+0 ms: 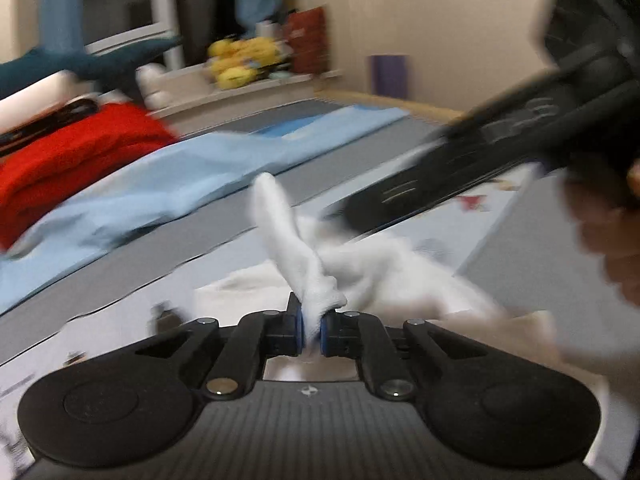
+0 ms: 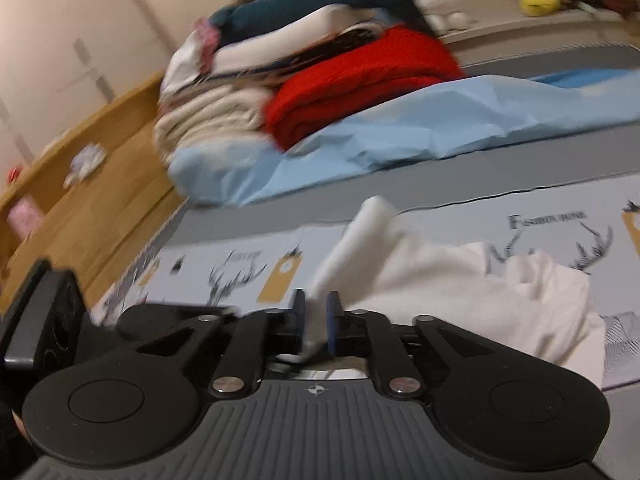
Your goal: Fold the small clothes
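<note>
A small white garment (image 1: 372, 268) lies bunched on a patterned mat (image 1: 496, 200). My left gripper (image 1: 313, 330) is shut on a pinched edge of it, and a strip of the cloth stands up from the jaws. The right gripper's black body (image 1: 480, 160) reaches in from the upper right toward the same cloth. In the right wrist view my right gripper (image 2: 316, 320) is shut on another edge of the white garment (image 2: 440, 280), which spreads to the right over the deer-print mat (image 2: 240, 264). Both views are motion-blurred.
A light blue cloth (image 2: 420, 128) lies behind the mat. A red folded garment (image 2: 360, 76) and a stack of cream and dark clothes (image 2: 240, 80) sit behind it. A wooden bed frame (image 2: 80, 200) runs along the left. Yellow plush toys (image 1: 244, 60) sit on a far ledge.
</note>
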A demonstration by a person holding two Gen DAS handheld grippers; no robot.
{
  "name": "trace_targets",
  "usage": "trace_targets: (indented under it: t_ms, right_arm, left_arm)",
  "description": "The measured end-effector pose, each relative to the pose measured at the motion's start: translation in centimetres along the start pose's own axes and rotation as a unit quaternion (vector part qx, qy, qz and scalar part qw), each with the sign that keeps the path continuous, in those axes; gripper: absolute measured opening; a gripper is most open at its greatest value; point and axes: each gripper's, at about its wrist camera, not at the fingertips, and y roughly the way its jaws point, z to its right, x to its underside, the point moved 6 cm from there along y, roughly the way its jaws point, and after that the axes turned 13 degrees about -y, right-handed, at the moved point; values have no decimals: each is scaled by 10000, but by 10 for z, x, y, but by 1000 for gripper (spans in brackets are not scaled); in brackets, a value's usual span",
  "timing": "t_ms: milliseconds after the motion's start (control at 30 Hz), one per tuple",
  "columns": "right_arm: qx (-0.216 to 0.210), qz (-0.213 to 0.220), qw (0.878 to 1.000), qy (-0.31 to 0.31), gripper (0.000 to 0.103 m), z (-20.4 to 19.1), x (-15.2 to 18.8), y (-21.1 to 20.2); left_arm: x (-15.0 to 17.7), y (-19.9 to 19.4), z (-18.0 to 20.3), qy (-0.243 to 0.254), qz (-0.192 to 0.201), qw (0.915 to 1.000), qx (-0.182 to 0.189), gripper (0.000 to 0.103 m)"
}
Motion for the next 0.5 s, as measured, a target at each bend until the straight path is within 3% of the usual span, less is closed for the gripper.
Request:
trace_targets:
  t_ms: [33,100,133,167,233,300,333,367,400,433,500]
  right_arm:
    - [157,48,9998,88,29,6,1,-4]
    - [462,64,9986,237,29,21,1,-4]
    - [594,15,9978,303,29,27,3,-3]
    - [704,-76,9969,334,29,31,6,0]
    - [880,-352,9950,307,29,37,15,5]
    - [1071,-720,9914,213,29,37,26,16]
    - [1124,-882,9896,174,29,36,30,20]
    - [1189,-1078,9869,138,29,35,36,25]
    - [1226,-1205,9851,109,29,34,41,28]
    - [1240,-1315,9835,75,30,32,45,31]
    - [1201,-1487,9815,-56,31,25,52,38]
  left_arm:
    - [-2,-4,-23,-262,-3,9994,-231,8]
    - [-7,-17,-93,-944,19,9913,-922,7]
    - [-6,-25,-129,-1255,20,9832,-1322,7]
    - [-2,-36,-170,-1602,1,9697,-1845,7]
    - [18,-63,-255,-2353,-201,9243,-2997,11]
    - [47,-91,-315,-3031,-564,8657,-3942,25]
    - [56,-101,-330,-3151,-746,8457,-4242,31]
    - [59,-108,-338,-3223,-787,8377,-4339,32]
    - [60,-115,-342,-3366,-688,8355,-4288,35]
    - [58,-117,-344,-3498,-593,8394,-4118,40]
    - [57,-109,-339,-3633,-589,8547,-3661,41]
